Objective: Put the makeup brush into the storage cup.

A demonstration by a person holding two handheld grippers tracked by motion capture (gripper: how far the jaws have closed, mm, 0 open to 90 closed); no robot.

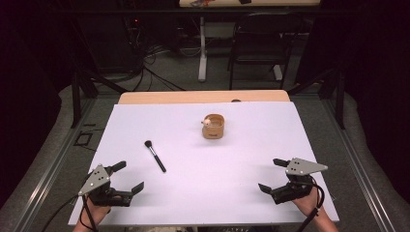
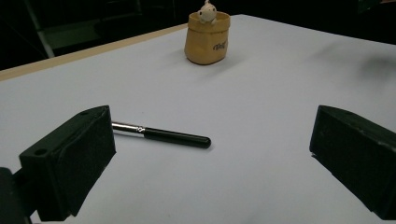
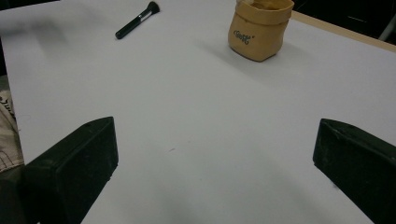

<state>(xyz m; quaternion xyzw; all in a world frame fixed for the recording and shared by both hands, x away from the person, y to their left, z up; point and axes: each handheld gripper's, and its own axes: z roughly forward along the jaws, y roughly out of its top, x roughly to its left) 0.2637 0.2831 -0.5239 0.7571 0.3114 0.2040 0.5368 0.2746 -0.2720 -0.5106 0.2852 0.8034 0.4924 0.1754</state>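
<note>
1. Left gripper [image 1: 126, 176] sits at the near-left of the white table [image 1: 193, 203], held by the person's left hand [image 1: 94, 212]. Jaws spread wide, nothing between them.
2. Right gripper [image 1: 271, 175] sits at the near-right, held by the right hand [image 1: 309, 205]. Jaws equally wide apart, holding nothing.
3. Makeup brush [image 1: 155, 156] lies flat on the table, just ahead of the left gripper and a bit to its right. Not touching either jaw.
4. High view: the brush's bristle head points away from the person and its black handle end points toward the near edge, on a diagonal.
5. Left gripper view: brush [image 2: 161, 135] lies past the jaw tips, handle end toward the middle of the gap. Its ferrule end runs behind the jaw on the left of that view, bristles hidden there. It is beyond the jaws, not between them.
6. Right gripper view: brush [image 3: 136, 20] is far off, top left, well apart from the jaws.
7. Tan pouch [image 1: 213, 126] stands upright mid-table, beyond the brush and to its right, well apart from both grippers. Small pale figure [image 2: 206, 11] peeks from its top.
8. Right gripper view: pouch [image 3: 259, 29] is ahead, nearer the jaw on that view's right, printed text on its front, too small to read.
</note>
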